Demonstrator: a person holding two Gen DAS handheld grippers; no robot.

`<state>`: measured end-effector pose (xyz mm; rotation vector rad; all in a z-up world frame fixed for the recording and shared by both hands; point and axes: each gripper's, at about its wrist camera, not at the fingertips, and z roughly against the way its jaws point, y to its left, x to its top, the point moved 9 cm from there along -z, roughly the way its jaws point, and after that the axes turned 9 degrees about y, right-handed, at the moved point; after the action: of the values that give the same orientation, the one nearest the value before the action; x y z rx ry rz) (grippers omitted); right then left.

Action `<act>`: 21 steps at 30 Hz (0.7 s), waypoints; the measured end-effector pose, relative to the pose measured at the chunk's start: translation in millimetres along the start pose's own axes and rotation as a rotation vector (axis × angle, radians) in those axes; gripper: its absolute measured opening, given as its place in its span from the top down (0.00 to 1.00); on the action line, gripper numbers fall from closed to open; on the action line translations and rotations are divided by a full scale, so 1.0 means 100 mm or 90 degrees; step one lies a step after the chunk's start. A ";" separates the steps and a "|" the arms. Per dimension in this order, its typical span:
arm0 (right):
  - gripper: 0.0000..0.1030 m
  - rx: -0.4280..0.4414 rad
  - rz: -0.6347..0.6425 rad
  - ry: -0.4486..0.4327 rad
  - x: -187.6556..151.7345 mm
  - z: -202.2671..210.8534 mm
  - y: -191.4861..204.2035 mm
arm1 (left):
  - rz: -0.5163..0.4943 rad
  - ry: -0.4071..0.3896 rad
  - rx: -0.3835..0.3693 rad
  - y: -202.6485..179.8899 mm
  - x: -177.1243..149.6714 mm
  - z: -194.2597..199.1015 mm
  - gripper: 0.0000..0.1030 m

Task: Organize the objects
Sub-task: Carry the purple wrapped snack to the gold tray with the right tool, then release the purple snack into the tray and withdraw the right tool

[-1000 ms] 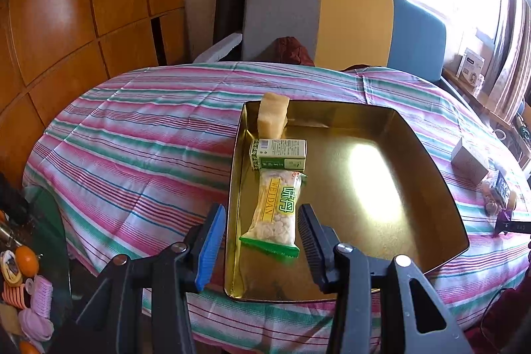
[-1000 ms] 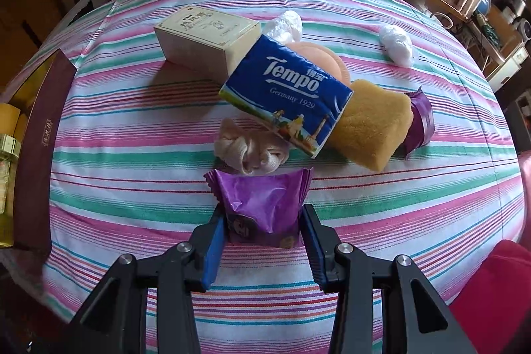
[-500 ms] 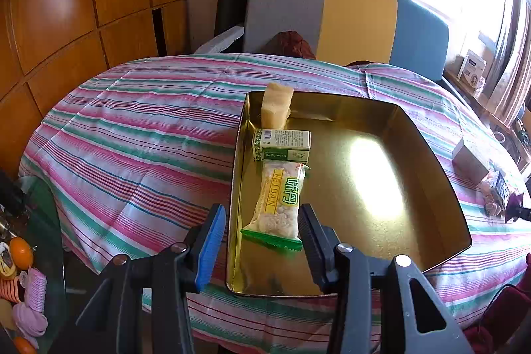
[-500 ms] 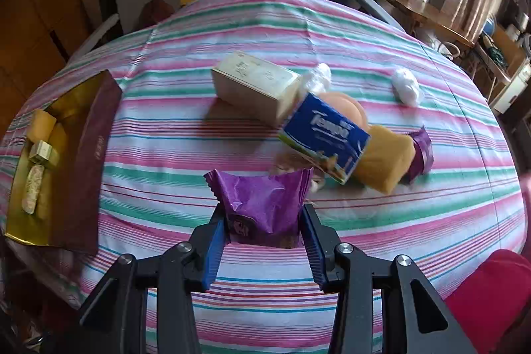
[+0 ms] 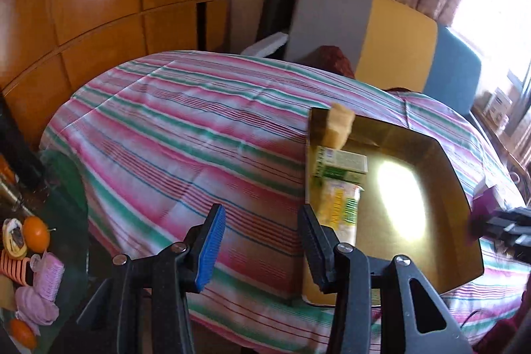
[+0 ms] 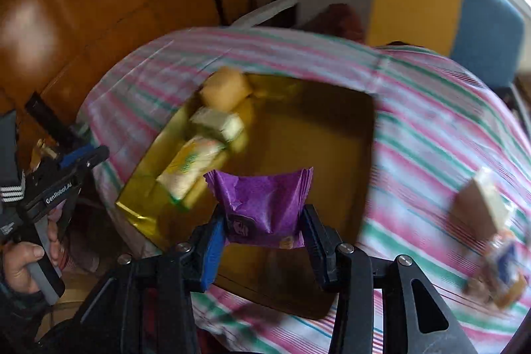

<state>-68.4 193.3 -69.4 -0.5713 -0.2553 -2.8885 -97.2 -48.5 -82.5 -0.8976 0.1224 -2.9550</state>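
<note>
Black gripper (image 6: 264,243) frame, silver screws, blue-padded jaws, white "GenRobot.AI" lettering.

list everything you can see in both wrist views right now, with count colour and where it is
gold tray: 1, gold, on the striped tablecloth
yellow sponge block: 1, yellow, far left corner of the tray
green-and-white box: 1, in the tray, below the sponge
snack pack: 1, yellow and white, in the tray, nearest along the left wall
purple packet: 1, purple, held over the tray
striped tablecloth: 1, pink, green, white
cream box: 1, cream, on the cloth right of the tray
oranges: at least 2, side table at left
chair: 1, grey, yellow, blue, behind the table
left gripper: open, empty
right gripper: shut on the packet
</note>
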 end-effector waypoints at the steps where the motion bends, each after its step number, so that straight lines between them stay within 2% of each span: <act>1: 0.56 0.012 0.014 0.016 0.03 -0.15 0.15 | 0.002 0.002 0.003 0.03 0.00 -0.01 0.56; 5: 0.56 0.041 0.042 0.077 0.01 -0.64 0.54 | 0.012 0.012 0.006 0.15 -0.03 -0.07 0.56; 11: 0.54 0.067 0.054 0.122 -0.01 -1.01 0.83 | 0.027 0.023 0.004 0.25 -0.09 -0.14 0.56; 13: 0.47 0.083 0.052 0.133 -0.03 -1.07 0.91 | 0.025 0.025 0.004 0.25 -0.10 -0.14 0.56; 16: 0.43 0.109 0.046 0.140 -0.05 -1.12 1.00 | 0.025 0.027 0.003 0.24 -0.10 -0.15 0.56; 17: 0.40 0.110 0.041 0.136 -0.05 -1.12 1.01 | 0.025 0.026 0.003 0.24 -0.10 -0.15 0.56; 19: 0.12 0.127 0.022 0.126 -0.05 -1.08 1.00 | 0.026 0.021 0.002 0.24 -0.09 -0.13 0.55; 21: 0.00 0.145 0.013 0.103 -0.05 -1.00 0.99 | 0.025 0.016 0.003 0.24 -0.08 -0.10 0.55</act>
<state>-78.7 78.1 -149.1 -0.2979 -0.5405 -2.8119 -95.8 -71.0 -97.6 -0.8485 0.1328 -2.9291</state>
